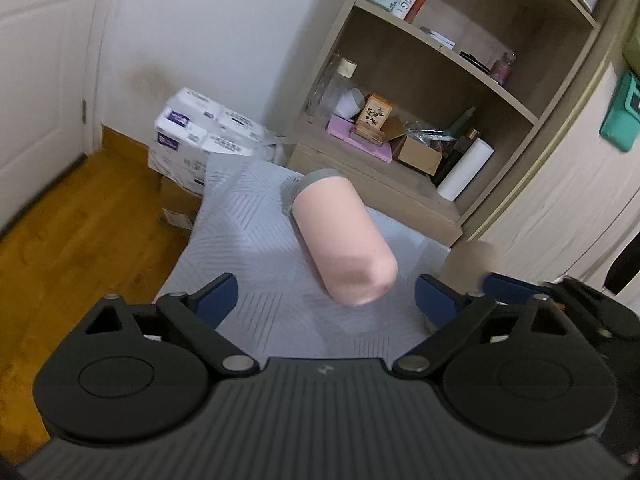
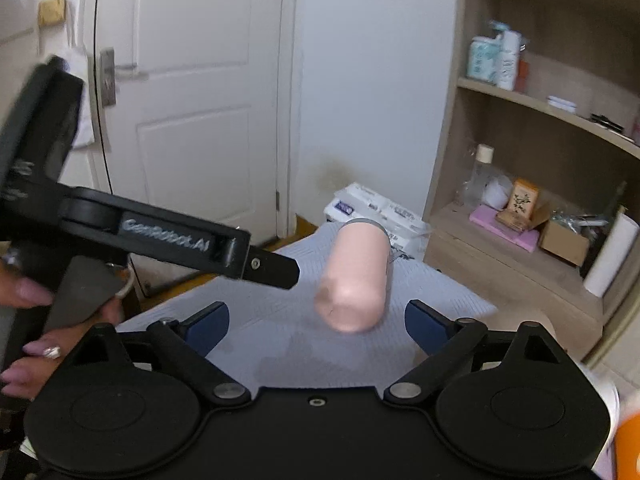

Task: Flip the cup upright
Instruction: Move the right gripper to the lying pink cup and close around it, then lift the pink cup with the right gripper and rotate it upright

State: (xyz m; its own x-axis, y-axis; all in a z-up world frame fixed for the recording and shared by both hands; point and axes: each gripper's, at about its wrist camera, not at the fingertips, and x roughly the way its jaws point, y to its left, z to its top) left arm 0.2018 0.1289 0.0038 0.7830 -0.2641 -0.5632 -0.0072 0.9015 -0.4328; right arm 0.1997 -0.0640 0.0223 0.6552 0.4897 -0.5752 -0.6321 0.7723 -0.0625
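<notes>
Cup (image 1: 340,240) is lying on its side on the tabletop (image 1: 240,220), grey rim end pointing away. Left tool (image 1: 326,294) is hanging released w/ nothing held; right tool (image 2: 316,320) likewise spread wide, cup's base just ahead. Risk: it's round, so an off-centre pinch could be sending it rolling off the edge.

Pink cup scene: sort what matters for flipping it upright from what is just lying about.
Job: pink cup lying on its side, left gripper, right gripper.
Lying about: tissue packs, paper roll, shelf clutter, door.
</notes>
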